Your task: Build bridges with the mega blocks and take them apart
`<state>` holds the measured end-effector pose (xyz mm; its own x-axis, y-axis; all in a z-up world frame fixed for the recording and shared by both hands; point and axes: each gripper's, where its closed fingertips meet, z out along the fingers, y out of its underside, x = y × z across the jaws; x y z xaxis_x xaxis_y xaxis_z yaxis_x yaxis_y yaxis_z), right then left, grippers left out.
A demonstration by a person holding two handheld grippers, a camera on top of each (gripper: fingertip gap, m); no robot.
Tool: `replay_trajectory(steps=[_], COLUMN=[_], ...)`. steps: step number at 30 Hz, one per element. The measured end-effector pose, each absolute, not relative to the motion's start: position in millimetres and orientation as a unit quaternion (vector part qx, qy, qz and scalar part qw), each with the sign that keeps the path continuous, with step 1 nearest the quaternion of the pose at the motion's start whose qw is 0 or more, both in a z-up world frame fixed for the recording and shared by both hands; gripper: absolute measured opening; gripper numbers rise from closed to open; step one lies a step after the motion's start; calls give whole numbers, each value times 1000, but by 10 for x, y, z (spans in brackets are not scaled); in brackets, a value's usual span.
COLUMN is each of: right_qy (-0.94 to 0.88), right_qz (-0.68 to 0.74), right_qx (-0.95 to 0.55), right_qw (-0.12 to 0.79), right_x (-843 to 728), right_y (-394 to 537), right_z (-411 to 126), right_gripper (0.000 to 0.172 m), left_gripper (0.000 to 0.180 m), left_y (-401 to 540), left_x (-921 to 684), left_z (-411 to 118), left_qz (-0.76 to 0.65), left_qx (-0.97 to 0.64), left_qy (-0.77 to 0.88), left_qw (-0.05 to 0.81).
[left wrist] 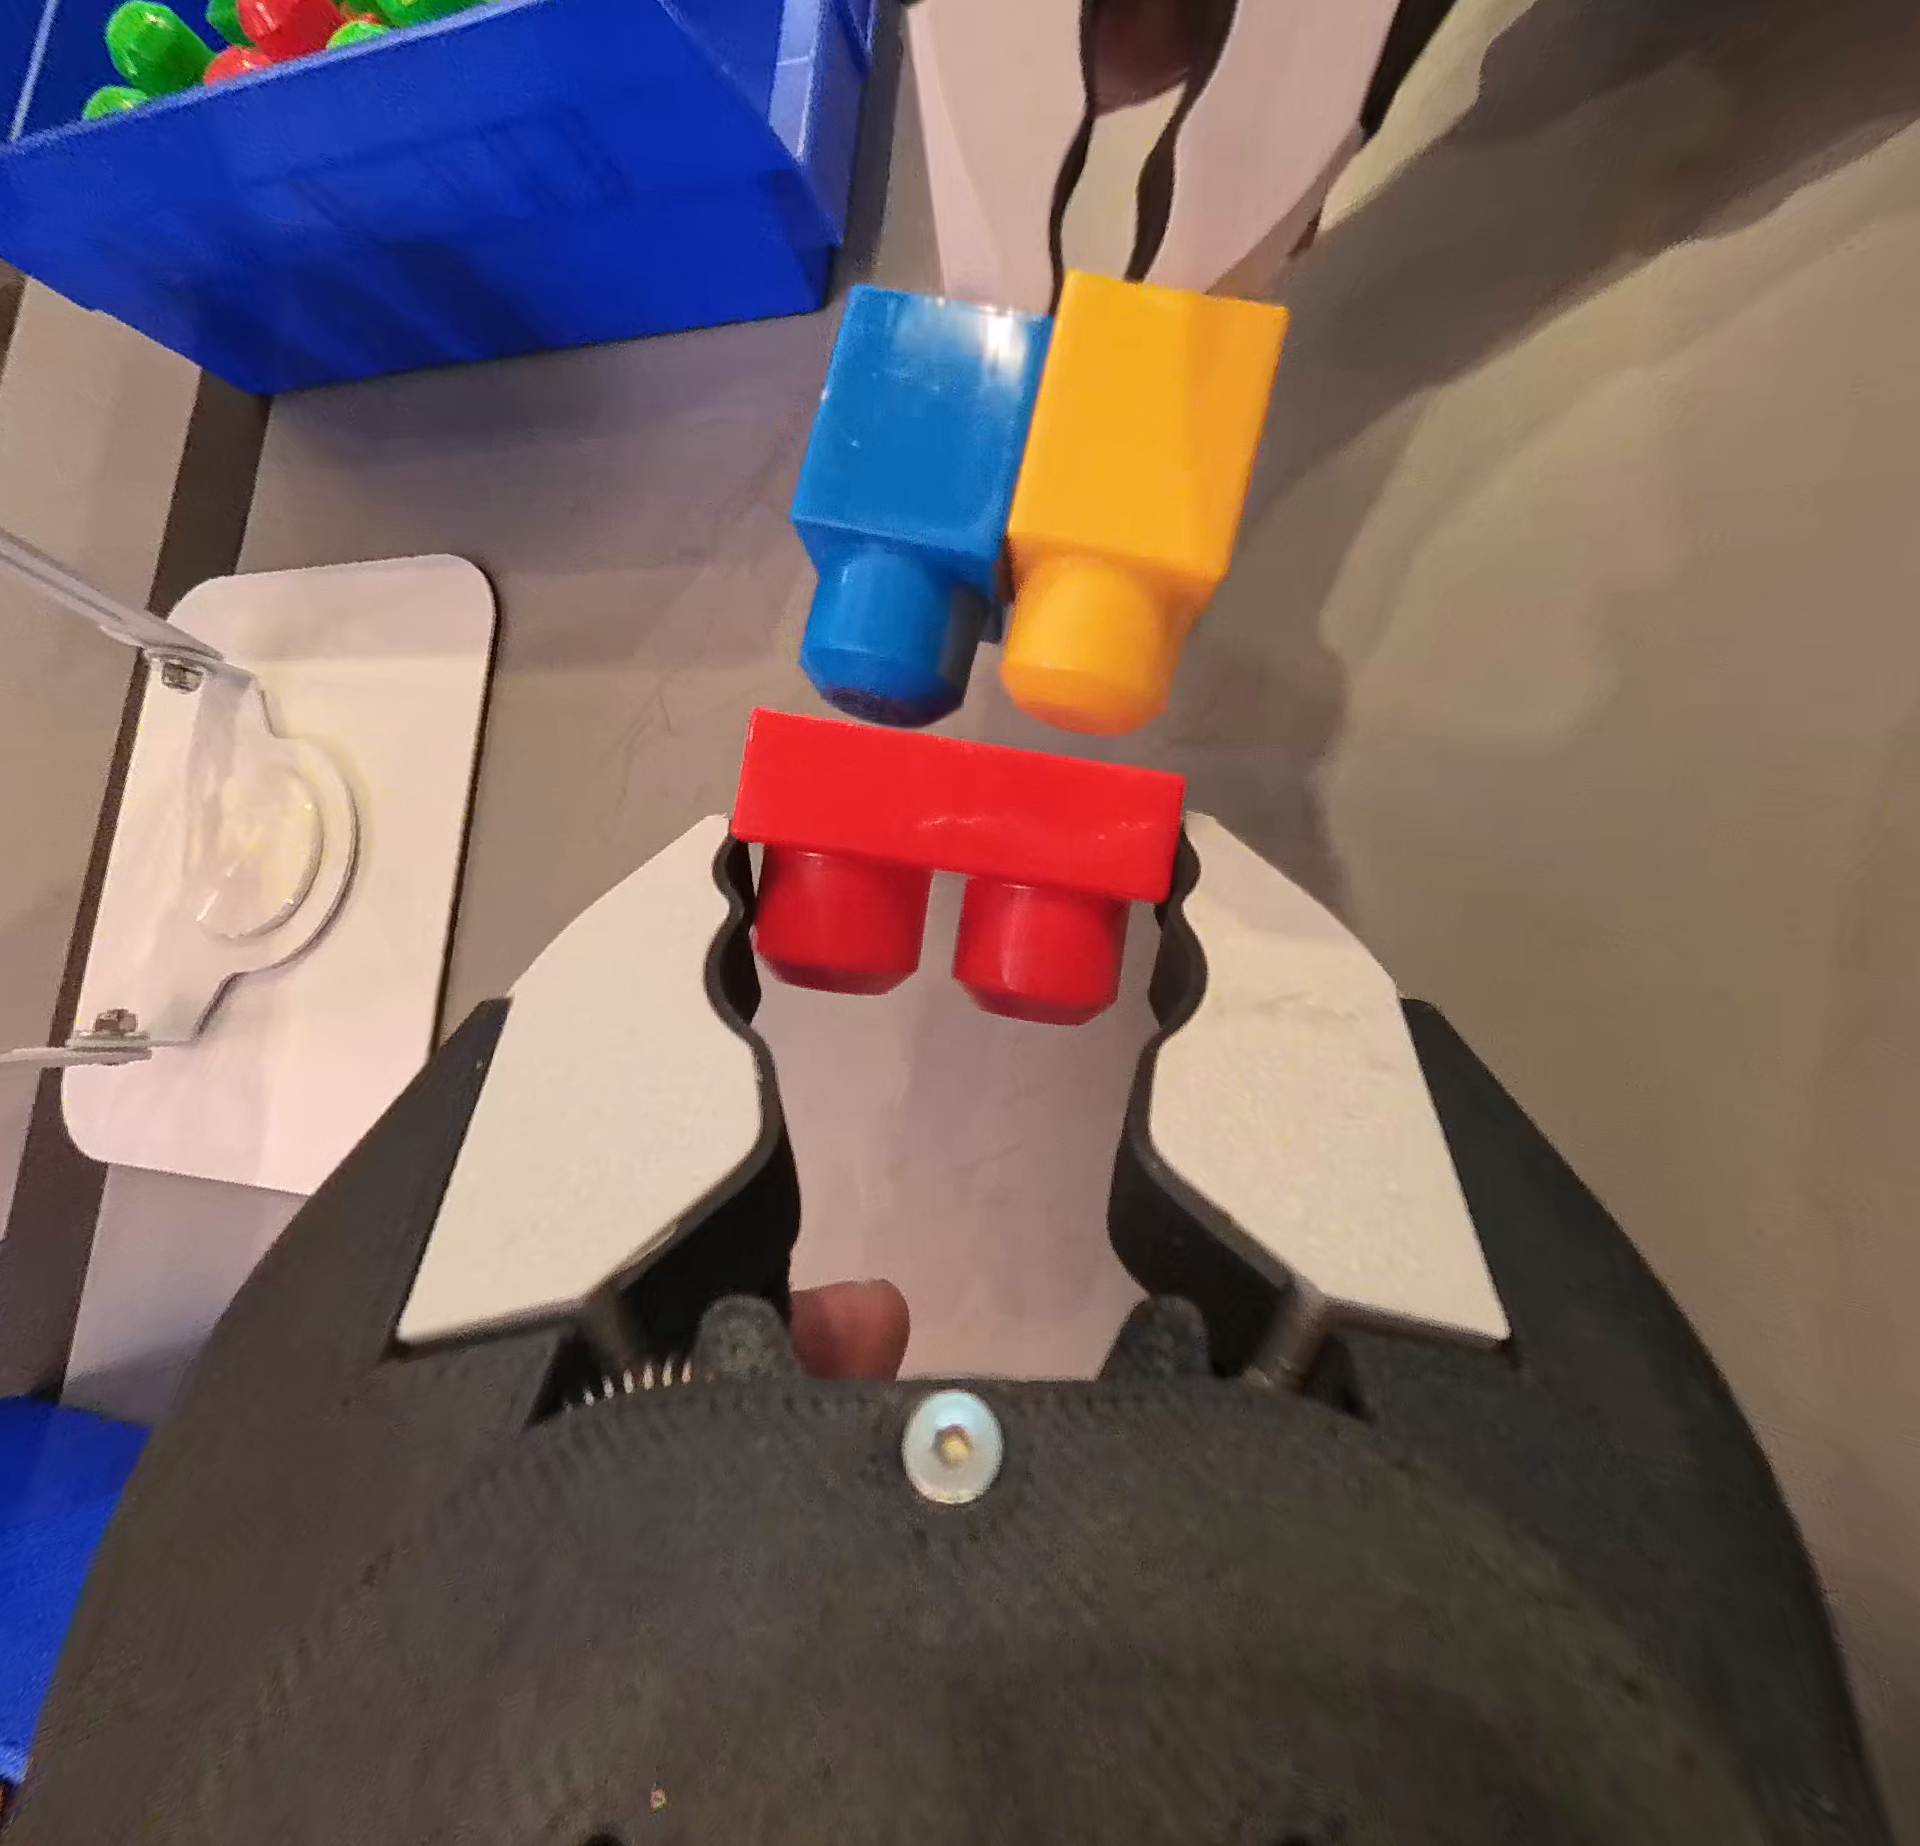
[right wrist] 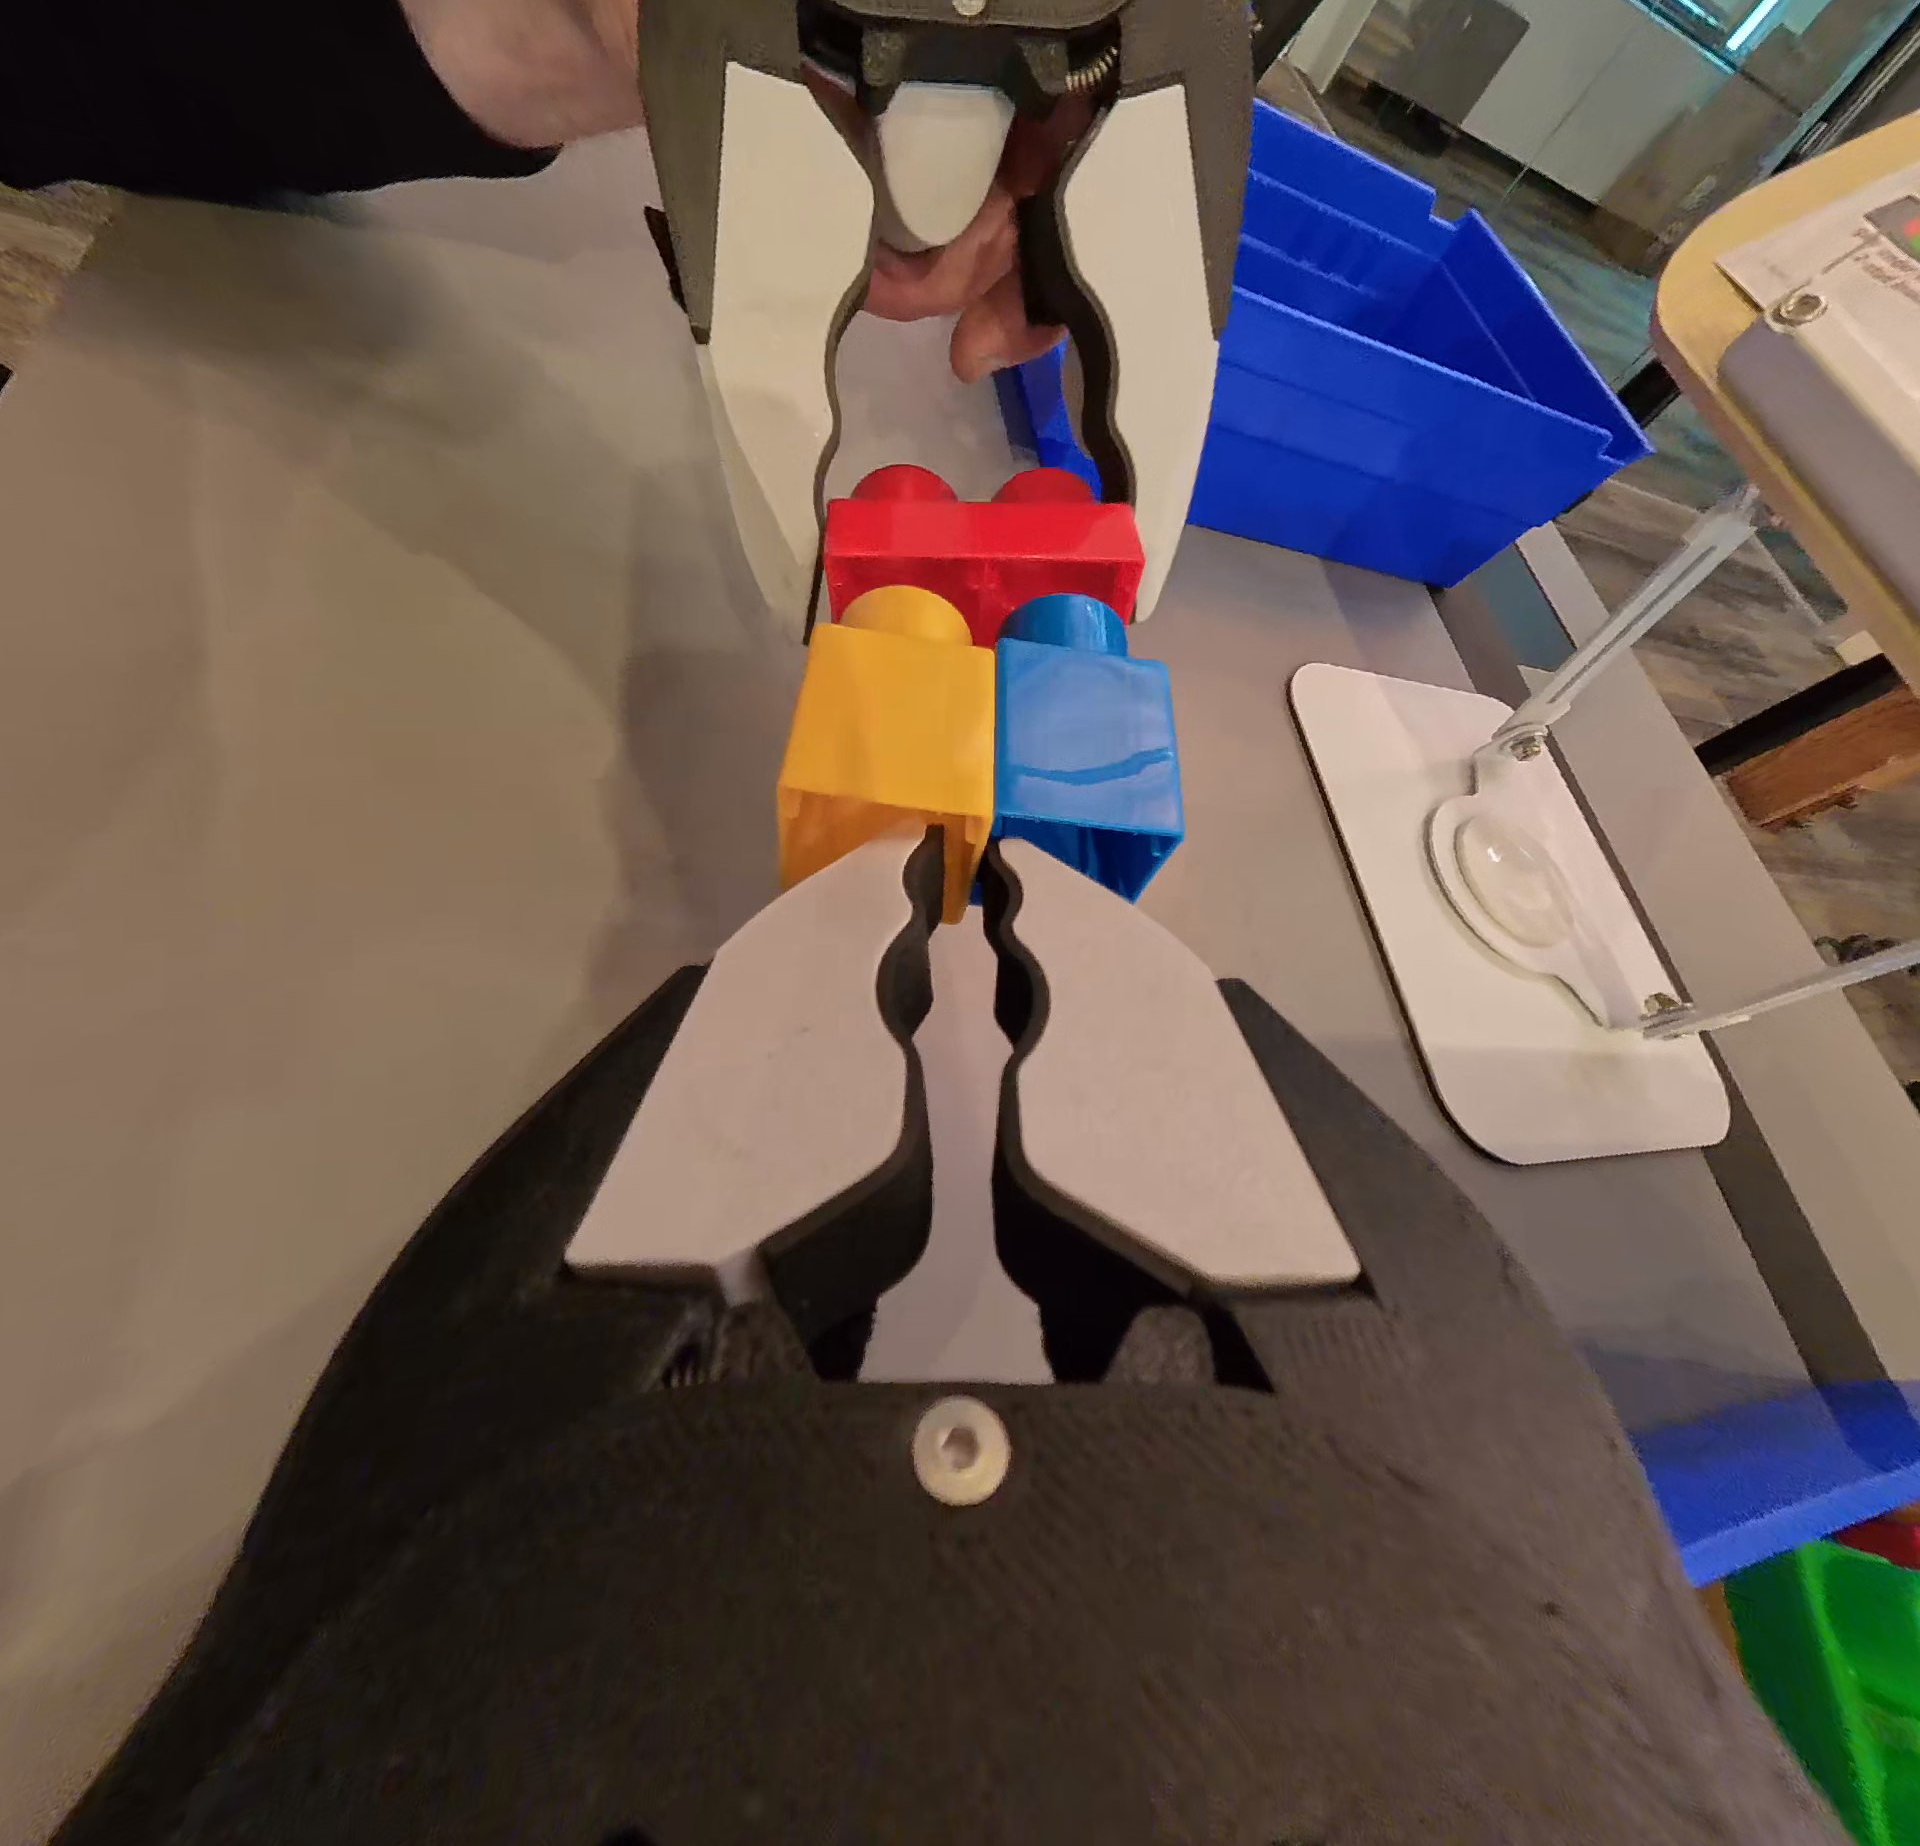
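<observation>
A grey table (right wrist: 312, 757) carries a blue bin (left wrist: 416, 217) and a white plate (left wrist: 343, 861).

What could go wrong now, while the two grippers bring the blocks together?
1. The right gripper pinches only the touching inner walls of the yellow plastic one-stud block and blue plastic one-stud block; pushing could make them spread or slip.
2. Their studs look slightly angled to the red plastic two-stud block in the left gripper, so they may miss its sockets.
</observation>
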<state>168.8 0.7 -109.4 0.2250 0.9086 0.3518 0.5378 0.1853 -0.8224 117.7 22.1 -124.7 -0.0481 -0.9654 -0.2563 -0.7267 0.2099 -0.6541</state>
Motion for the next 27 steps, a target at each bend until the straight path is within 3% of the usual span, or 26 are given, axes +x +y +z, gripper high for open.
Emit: replay_trajectory(steps=[27], right_qy=[-640], right_qz=[163], right_qx=[-566], right_qw=[494], right_x=[1548], right_y=[-118], right_z=[-1169], right_gripper=[6], left_gripper=[74], left_y=[52], left_x=[1294], left_z=[-1249], left_qz=[-188], left_qx=[-581], left_qy=[725], left_qw=[318])
